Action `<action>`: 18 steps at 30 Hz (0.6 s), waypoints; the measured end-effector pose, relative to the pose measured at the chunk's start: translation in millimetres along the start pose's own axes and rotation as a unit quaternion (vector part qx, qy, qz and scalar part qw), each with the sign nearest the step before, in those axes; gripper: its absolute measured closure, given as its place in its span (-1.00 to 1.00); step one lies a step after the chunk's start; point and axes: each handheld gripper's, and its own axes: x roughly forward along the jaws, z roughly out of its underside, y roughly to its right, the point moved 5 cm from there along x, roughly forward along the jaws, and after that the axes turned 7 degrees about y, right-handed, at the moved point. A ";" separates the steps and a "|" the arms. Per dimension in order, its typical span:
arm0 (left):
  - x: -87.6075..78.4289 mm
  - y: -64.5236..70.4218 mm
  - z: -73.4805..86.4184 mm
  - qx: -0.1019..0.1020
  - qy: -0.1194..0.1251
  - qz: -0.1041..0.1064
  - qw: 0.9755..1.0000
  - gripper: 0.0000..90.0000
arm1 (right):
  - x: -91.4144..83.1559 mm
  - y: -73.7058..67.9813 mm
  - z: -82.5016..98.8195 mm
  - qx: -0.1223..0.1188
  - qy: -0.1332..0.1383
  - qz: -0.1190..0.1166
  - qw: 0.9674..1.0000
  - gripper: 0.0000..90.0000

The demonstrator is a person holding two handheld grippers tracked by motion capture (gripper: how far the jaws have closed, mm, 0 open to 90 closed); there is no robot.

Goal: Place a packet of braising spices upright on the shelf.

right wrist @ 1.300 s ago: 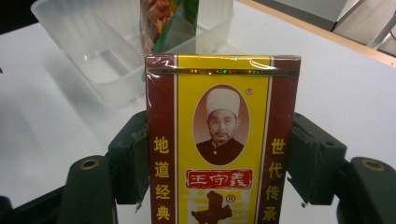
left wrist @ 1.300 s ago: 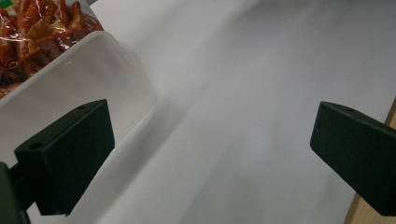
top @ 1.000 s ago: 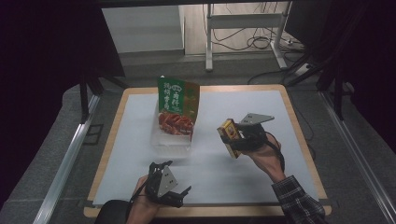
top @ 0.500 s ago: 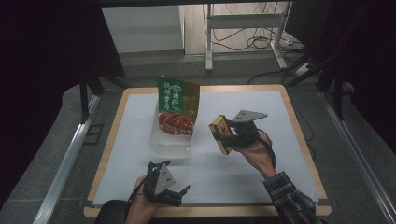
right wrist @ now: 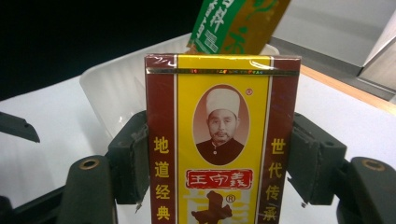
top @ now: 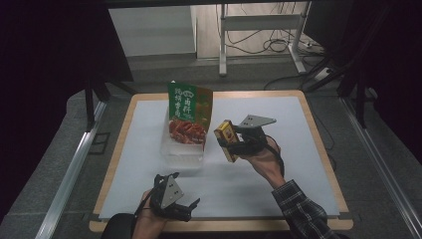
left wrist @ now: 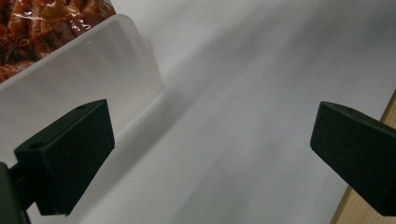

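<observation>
Jaws of the right gripper [top: 230, 143] are clamped on the two long sides of a yellow and maroon box [right wrist: 222, 144], with the pads pressed flat against its edges in the right gripper view. The box is held above the white mat [top: 278, 184], a little right of the middle of the desk [top: 119, 144], and tilted with its top towards the clear tub [top: 181, 149]. Since a second ago the right hand [top: 263, 162] has carried the box leftward across the desk, so it now hangs just beside the tub's right rim instead of well apart from it, and the grip has not loosened on the way. That reads as the carry nearly done: the box is probably meant to go into the tub, next to the green and red packet [top: 189, 113] that stands upright in it. What is left is to bring it over the rim, lower it and let go. The left gripper [top: 186, 208] sits near the front edge of the desk, its jaws wide apart with nothing between them, pointing at the near wall of the tub, and it has not shifted
</observation>
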 end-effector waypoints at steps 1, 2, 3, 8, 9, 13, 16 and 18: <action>-0.9 -0.3 0.3 0.000 0.000 0.000 1.000 -1.00 | 1.4 -0.8 -1.0 0.000 0.003 0.000 1.000 -0.29; -1.8 -0.6 0.8 -0.001 0.000 -0.002 1.000 -1.00 | 2.8 -1.6 -1.9 0.000 0.005 -0.001 1.000 -0.29; -2.6 -0.9 1.1 -0.002 0.001 -0.003 1.000 -1.00 | 4.4 -2.6 -2.8 0.001 0.005 -0.003 1.000 -0.29; -6.8 -3.3 2.9 -0.004 0.002 -0.008 1.000 -1.00 | 12.2 -7.2 -7.9 0.003 0.017 -0.010 1.000 -0.29; -7.2 -3.4 3.6 -0.006 0.002 -0.008 1.000 -1.00 | 13.8 -8.2 -8.8 0.004 0.018 -0.010 1.000 -0.29; -7.8 -3.6 6.6 -0.005 -0.004 -0.009 1.000 -1.00 | 21.2 -12.1 -12.3 0.001 0.023 -0.013 1.000 -0.29; -9.0 -4.2 6.5 -0.004 -0.002 -0.013 1.000 -1.00 | 28.0 -15.5 -14.5 0.001 0.029 -0.017 0.999 -0.29; -10.0 -5.1 6.5 -0.004 -0.002 -0.013 1.000 -1.00 | 31.8 -17.8 -15.4 0.001 0.033 -0.019 0.999 -0.29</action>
